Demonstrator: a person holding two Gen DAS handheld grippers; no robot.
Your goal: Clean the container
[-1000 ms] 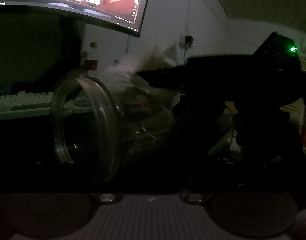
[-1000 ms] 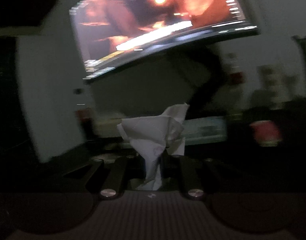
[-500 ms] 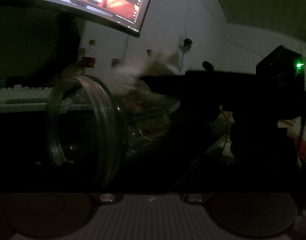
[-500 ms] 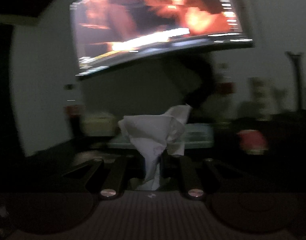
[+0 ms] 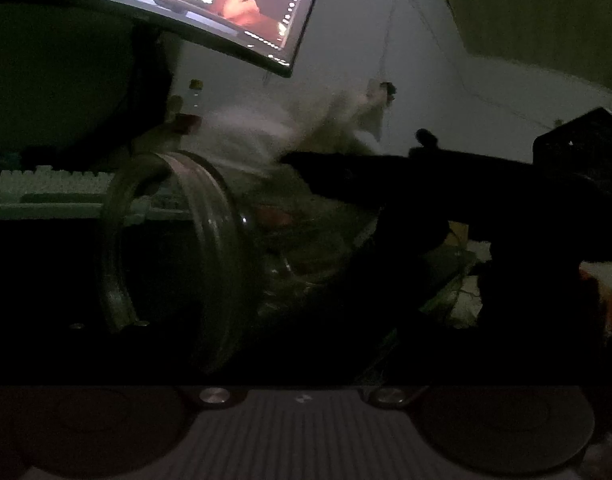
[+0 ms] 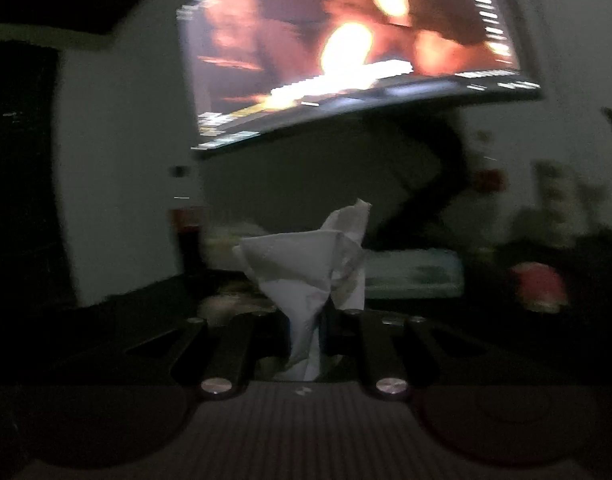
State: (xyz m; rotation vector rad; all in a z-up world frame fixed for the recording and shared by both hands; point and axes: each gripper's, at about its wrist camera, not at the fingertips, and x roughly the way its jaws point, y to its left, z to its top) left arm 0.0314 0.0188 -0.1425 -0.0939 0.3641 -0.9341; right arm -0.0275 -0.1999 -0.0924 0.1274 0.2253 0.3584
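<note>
Dim room, lit mostly by a monitor (image 6: 358,48) w/ an orange-red picture, high on the far side of the table (image 6: 117,304).

Right wrist view: my right gripper (image 6: 306,332) is clenched on a crumpled white tissue (image 6: 306,264). The tissue rises from betw. the two dark fingers (image 6: 229,344) and fans out above them, one torn tip pointing up. Behind it, blurred, a pale keyboard (image 6: 414,272) lies along the table's far edge under the monitor; a red blurry obj. (image 6: 540,284) sits toward the right edge.

Left wrist view: a clear glass jar (image 5: 209,248), the container, lies on its side right in front of my left gripper, round threaded mouth facing left, body running right. Left gripper's fingers are lost in the dark, so I can't tell if it's clamped on the jar or released. The right gripper (image 5: 306,164) comes in from the right as a dark shape, its tip over the jar's upper side w/ the tissue (image 5: 261,132) smeared white by motion blur there. Can't tell if tissue touches glass. A small bottle (image 5: 194,100) stands by the far wall.
</note>
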